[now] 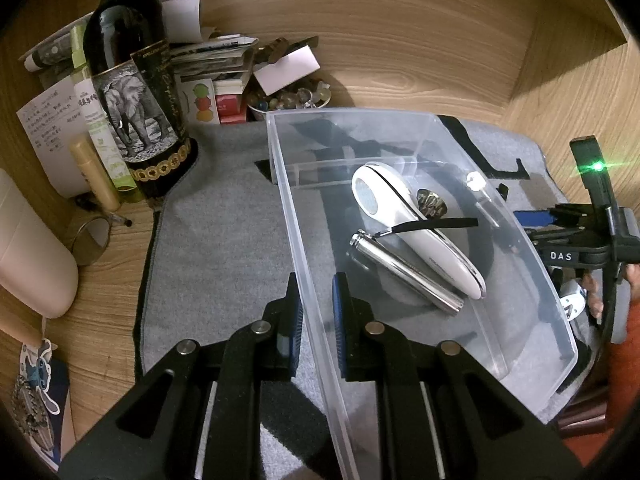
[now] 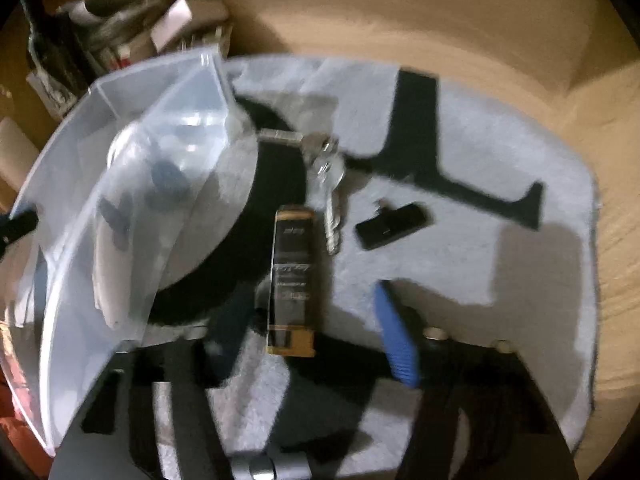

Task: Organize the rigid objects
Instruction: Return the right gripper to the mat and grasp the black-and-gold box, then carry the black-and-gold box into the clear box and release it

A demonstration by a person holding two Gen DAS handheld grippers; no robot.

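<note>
Bin (image 1: 400, 380) wall between left jaws — right's spread.

The left gripper (image 1: 316, 304) straddles the near wall of the bin (image 1: 536, 248), one finger outside and one inside; ahead of its jaws, in the bin, a handheld device (image 1: 408, 220) lies beside a metal cylinder (image 1: 404, 272). Well left of those jaws stands a bottle (image 1: 132, 92), with a bowl of marbles (image 1: 288, 100) behind the bin. Between the right gripper's (image 2: 312, 344) spread jaws lies a box (image 2: 294, 272), keys (image 2: 330, 184) just beyond it, the bin to their left.
</note>
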